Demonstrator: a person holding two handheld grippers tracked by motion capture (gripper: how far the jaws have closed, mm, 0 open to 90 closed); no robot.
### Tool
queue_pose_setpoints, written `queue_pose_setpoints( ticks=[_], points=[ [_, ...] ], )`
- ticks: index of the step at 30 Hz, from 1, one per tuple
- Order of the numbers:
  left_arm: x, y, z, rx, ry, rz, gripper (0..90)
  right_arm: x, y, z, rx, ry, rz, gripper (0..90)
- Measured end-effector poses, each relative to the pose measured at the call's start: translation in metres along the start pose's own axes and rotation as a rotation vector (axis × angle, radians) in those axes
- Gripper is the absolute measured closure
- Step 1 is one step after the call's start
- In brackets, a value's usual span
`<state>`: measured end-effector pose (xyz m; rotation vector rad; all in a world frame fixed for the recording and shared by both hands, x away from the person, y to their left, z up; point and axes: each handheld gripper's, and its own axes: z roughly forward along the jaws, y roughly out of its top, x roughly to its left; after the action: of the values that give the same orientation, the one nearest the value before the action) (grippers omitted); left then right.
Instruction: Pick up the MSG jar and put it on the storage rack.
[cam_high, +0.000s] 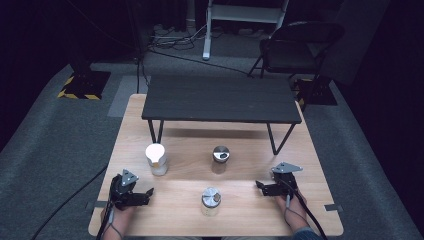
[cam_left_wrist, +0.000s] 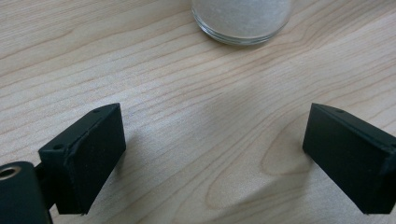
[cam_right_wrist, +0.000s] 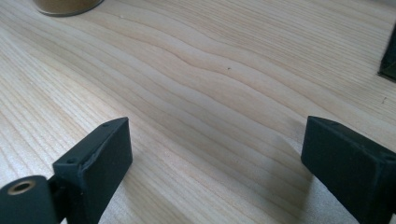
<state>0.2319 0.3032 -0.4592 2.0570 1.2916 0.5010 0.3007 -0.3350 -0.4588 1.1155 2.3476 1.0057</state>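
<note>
Ahead of the wide-open left gripper (cam_left_wrist: 212, 154): small white-filled glass jar (cam_left_wrist: 242, 19), rigid, slick, likely breakable; best gripped around its straight wall. Right gripper (cam_right_wrist: 217, 168) equally spread, empty.

Black shelf (cam_high: 221, 99), folding chair (cam_high: 295, 47) behind

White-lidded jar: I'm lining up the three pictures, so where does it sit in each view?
High view: the white-lidded jar stands left of centre, just beyond the left gripper.
Left gripper view: its glass base, white inside, sits at the top edge, ahead of the open jaws.
Right gripper view: the base at top left belongs to a brown-filled jar, not this one.
Shared landmark: the wooden table top.
</note>
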Motion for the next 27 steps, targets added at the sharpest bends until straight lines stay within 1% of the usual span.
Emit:
queue_pose_setpoints(
  ticks=[5,9,10,11,12,13,16,19,20,21,23,27],
  points=[
    [-0.001,0.001,0.001,0.001,0.006,-0.008,5.6,0.0,0.0,0.0,0.0,0.001,0.0,8.1],
    [-0.003,0.0,0.0,-0.005,0.02,-0.023,5.8,0.001,0.001,0.001,0.007,-0.005,0.006,4.9],
    [-0.003,-0.002,0.0,-0.018,0.022,-0.032,5.9,0.001,0.003,0.002,0.015,-0.01,0.008,1.5],
    [-0.002,-0.004,-0.001,-0.034,0.018,-0.042,5.9,0.001,0.003,0.002,0.015,-0.01,0.008,1.5],
    [0.002,-0.009,-0.002,-0.067,-0.003,-0.065,5.8,0.001,0.004,0.002,0.022,-0.012,0.013,0.2],
    [0.002,-0.009,-0.002,-0.067,-0.003,-0.065,5.8,0.001,0.004,0.002,0.022,-0.012,0.013,0.2],
    [0.005,-0.014,-0.004,-0.106,-0.016,-0.067,5.7,0.001,0.004,0.002,0.022,-0.012,0.012,0.2],
    [0.003,-0.018,-0.008,-0.153,-0.004,-0.055,5.7,0.001,0.004,0.002,0.022,-0.012,0.012,0.2],
    [0.002,-0.02,-0.009,-0.176,0.0,-0.049,5.7,0.001,0.004,0.002,0.022,-0.012,0.012,0.2],
    [0.0,-0.022,-0.011,-0.211,0.007,-0.041,5.7,0.001,0.004,0.002,0.022,-0.012,0.012,0.2],
    [-0.003,-0.024,-0.013,-0.248,0.013,-0.029,5.7,0.001,0.004,0.002,0.022,-0.012,0.013,0.2],
    [-0.005,-0.03,-0.014,-0.323,0.002,-0.013,6.0,0.001,0.004,0.002,0.022,-0.012,0.013,0.2]
  ],
)
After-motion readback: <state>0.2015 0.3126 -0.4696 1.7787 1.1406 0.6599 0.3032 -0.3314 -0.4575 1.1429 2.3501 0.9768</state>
